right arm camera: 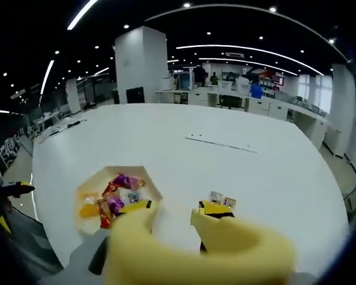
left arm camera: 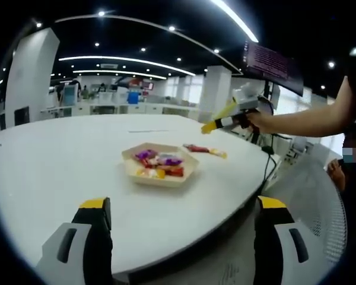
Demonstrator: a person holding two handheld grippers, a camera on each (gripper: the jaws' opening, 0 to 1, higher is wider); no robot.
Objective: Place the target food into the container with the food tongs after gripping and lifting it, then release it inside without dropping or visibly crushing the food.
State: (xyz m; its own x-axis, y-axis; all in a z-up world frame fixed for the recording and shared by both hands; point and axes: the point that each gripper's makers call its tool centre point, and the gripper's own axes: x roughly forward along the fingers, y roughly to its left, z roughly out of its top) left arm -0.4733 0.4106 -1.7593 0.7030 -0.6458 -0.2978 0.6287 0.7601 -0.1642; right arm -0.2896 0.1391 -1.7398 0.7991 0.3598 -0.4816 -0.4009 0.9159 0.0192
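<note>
Tabletop scene, food transfer not yet begun. L gripper [left arm camera: 184, 205]: jaws wide apart, nothing btwn them, held low at the near edge of the table [left arm camera: 59, 160]; it has no part in the pick, so prob. parked out of the way as a spare. Tray [left arm camera: 160, 178] sits straight ahead of it, w/ mixed wrapped sweets inside. Packet [left arm camera: 204, 150], red w/ a yellow end, lies on the bare top just beyond the tray and to the R, apart from its rim; judged the target food, since it is the one item outside the container.

R gripper [left arm camera: 240, 119] is carried by a hand [left arm camera: 261, 122] high over the far R of the table, clamped on the tongs [left arm camera: 216, 123], which slope down toward the packet. In the R gripper view the tongs [right arm camera: 196, 249] spread ahead of the R gripper [right arm camera: 175, 208] w/ arms open, the tray [right arm camera: 86, 190] ahead-L and the packet [right arm camera: 221, 200] just past the R arm; height is likely kept for lining up before descent.

Hard to make out: tong tips blurred and very close to the lens; near part of the packet is covered by the R arm, so whether it is one packet or several cannot be told; tray's near rim is cut off by the L arm; wrapper print unreadable
</note>
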